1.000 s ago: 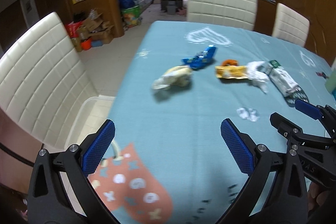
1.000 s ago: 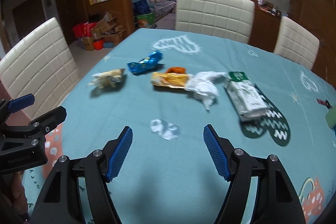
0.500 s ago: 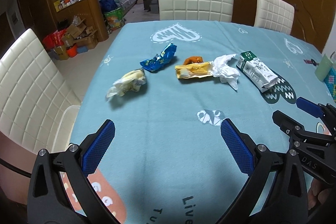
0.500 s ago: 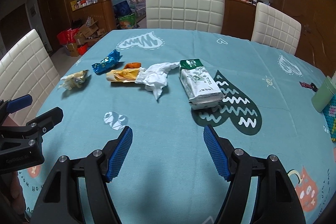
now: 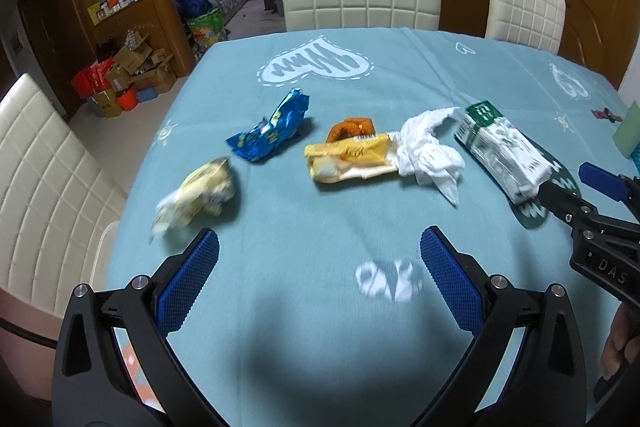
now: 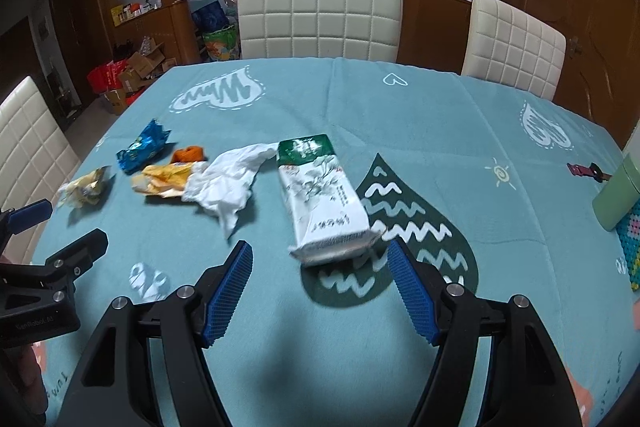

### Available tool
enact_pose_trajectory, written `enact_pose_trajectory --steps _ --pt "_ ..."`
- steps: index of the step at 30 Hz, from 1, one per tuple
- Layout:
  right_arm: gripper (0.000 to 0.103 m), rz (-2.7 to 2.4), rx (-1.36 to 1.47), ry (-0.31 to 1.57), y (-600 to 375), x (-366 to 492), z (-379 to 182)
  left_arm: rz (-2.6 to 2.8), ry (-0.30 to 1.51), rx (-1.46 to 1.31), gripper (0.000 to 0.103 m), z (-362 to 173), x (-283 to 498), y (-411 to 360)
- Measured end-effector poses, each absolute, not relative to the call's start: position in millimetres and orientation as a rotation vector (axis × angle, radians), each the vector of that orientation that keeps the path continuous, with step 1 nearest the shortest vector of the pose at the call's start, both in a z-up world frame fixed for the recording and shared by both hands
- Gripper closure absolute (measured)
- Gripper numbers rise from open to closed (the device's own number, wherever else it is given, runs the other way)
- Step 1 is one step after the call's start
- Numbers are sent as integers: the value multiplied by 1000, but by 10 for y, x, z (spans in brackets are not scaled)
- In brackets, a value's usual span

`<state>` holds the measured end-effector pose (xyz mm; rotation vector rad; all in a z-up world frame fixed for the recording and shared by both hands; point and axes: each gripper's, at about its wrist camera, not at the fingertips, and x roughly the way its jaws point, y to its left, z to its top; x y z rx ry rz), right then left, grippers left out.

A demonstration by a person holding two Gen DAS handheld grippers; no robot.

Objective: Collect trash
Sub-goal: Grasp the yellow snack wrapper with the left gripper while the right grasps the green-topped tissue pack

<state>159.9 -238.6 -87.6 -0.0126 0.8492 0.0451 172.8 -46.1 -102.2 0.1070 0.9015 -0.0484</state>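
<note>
Left tongs [image 5: 320,267]: spread wide above the desk [image 5: 304,331], nothing between the blue pads, tips clear of the cloth. Right tongs [image 6: 320,281]: also spread, empty, with the near end of the tissue pack [image 6: 322,199] lying just beyond the gap between the tips, not touched.

The trash lies in a loose row across the middle of the desk. From the left wrist view, left to right:
- pale yellow wrapper [image 5: 196,197], nearest the left tongs, blurred;
- blue wrapper [image 5: 272,133], a little farther back;
- yellow wrapper [image 5: 350,157], with an orange scrap [image 5: 352,127] touching its far side;
- crumpled white tissue [image 5: 430,151], touching the yellow wrapper's right end;
- the tissue pack, green at its far end, lying on a dark heart print.

A green cup [image 6: 616,197] stands at the desk's right edge. Beyond the far edge stand two white padded chairs [image 6: 320,15]; a third stands at the left side.
</note>
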Motion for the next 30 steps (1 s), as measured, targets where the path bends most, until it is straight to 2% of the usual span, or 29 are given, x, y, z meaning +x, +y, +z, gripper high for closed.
enact_pose_trajectory --steps 14,15,16,17,19,22,24,30 --pt "35 49 9 901 -2477 2241 -1339 -27 968 120 4 -1465 2719 -551" --pt "37 54 10 904 -2472 2247 -1363 -36 977 114 4 -1501 2746 -545" --pt "48 59 12 904 -2467 2246 -1380 -47 985 102 4 -1539 2762 -541" --pt "52 64 11 904 -2451 2235 -1392 -56 987 93 4 -1553 2779 -543" --pt "53 68 -1 894 -2428 2208 -1390 -70 988 65 4 -1574 2773 -519" --pt "53 68 -7 889 -2419 2166 -1370 -111 983 35 30 -1550 2725 -519" --pt "53 66 -7 890 -2420 2142 -1351 -132 986 38 34 -1518 2693 -544" --pt "53 62 -17 867 -2373 2032 -1199 -142 964 28 35 -1376 2469 -468"
